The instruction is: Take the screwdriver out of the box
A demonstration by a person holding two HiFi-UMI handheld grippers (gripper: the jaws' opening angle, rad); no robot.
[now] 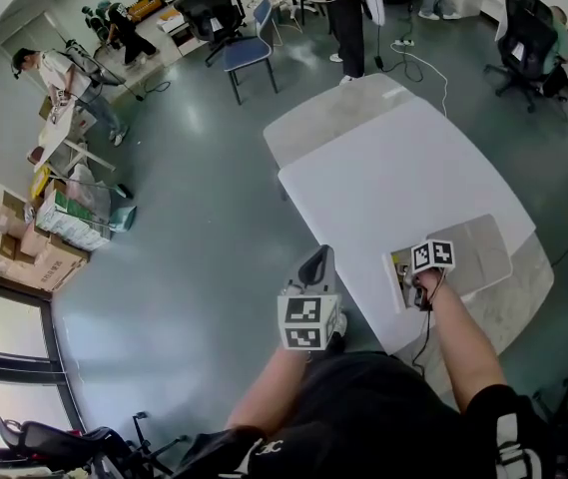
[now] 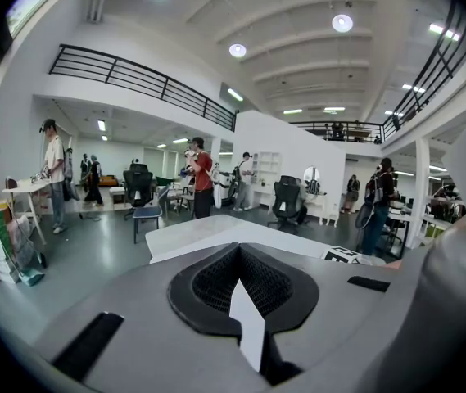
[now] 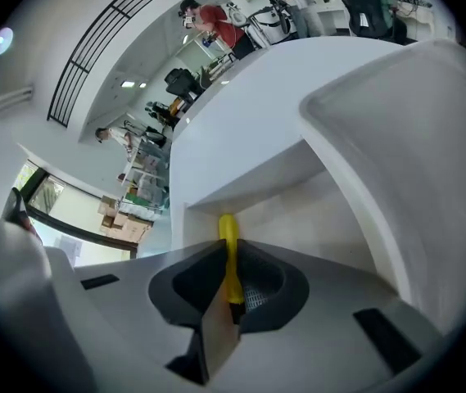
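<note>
A white box [image 1: 397, 289] with its lid [image 1: 480, 252] swung open lies at the near edge of the white table [image 1: 393, 173]. My right gripper [image 1: 424, 285] reaches down into it. In the right gripper view the jaws of my right gripper [image 3: 229, 260] are shut on the yellow handle of the screwdriver [image 3: 228, 234], which points toward the box's inner wall [image 3: 298, 207]; its shaft is hidden. My left gripper [image 1: 316, 265] hangs off the table's near left corner, over the floor. Seen in its own view, the left gripper [image 2: 244, 278] is shut and holds nothing.
A blue chair [image 1: 247, 52] and a black office chair [image 1: 523, 38] stand beyond the table. Several people [image 1: 345, 13] stand at the far end of the room. Cardboard boxes [image 1: 36, 252] are stacked by the window on the left. A second tabletop [image 1: 328, 123] adjoins the white table.
</note>
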